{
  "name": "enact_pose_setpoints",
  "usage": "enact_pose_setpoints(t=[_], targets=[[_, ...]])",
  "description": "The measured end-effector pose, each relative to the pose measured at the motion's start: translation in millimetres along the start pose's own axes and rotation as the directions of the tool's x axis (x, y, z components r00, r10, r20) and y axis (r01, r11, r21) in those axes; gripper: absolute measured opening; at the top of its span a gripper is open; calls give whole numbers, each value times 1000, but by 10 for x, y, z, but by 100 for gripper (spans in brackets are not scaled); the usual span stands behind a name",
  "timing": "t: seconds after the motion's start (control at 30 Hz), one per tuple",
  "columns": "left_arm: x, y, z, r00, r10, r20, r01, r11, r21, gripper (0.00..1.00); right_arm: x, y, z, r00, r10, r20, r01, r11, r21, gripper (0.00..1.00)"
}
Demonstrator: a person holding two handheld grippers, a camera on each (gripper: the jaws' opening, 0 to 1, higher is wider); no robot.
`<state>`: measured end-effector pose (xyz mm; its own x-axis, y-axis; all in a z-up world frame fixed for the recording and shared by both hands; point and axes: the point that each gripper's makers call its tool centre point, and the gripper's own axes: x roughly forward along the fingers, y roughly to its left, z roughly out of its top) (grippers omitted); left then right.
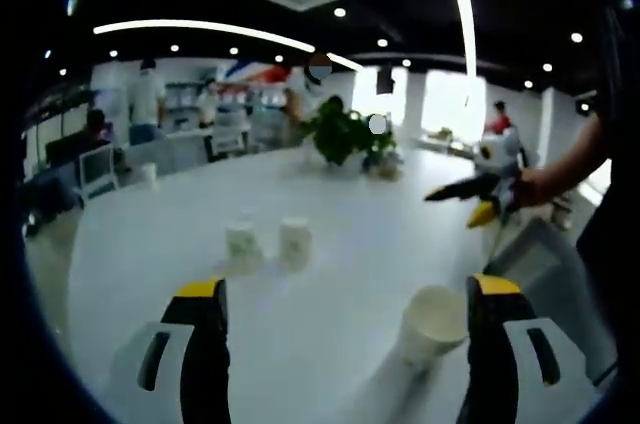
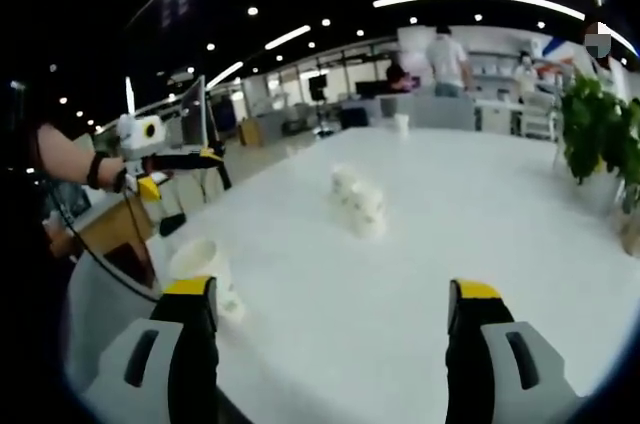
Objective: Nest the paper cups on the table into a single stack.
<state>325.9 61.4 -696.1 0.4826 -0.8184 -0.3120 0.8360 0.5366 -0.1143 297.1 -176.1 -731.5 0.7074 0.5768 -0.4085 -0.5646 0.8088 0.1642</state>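
Paper cups [image 1: 265,241] dot white table [image 1: 330,274] under ceiling lights [image 1: 200,28].

I see a potted plant [image 1: 342,134] at 12 o'clock on the white table [image 1: 350,234]. People [image 2: 447,57] stand at counters beyond it. A monitor [image 2: 193,114] sits at 10 o'clock.

In the left gripper view, we see the near paper cup [image 1: 432,324] partly hidden behind a finger. The two far cups [image 1: 267,242] are blurred; we cannot tell their markings. In the right gripper view, the potted plant [image 2: 605,139] is cut off at the edge.
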Motion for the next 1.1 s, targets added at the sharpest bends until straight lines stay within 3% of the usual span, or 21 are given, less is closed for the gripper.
enact_pose_setpoints(t=[0.37,0.47,0.97,1.1], targets=[[-105,37,-137,999,24,22,-24,1000,6,99,-7,6,41,1000,2,-5,-2,1000,-10,94],[-130,93,-201,998,52,18,-52,998,-22,99,-3,-1,60,1000,1,-6,-2,1000,-12,94],[-192,162,-116,991,95,98,-96,995,6,97,188,-94,298,1000,-11,5,11,1000,-16,94],[-189,173,-135,992,89,91,-88,996,-13,96,281,-130,461,1000,-14,20,14,1000,-21,94]])
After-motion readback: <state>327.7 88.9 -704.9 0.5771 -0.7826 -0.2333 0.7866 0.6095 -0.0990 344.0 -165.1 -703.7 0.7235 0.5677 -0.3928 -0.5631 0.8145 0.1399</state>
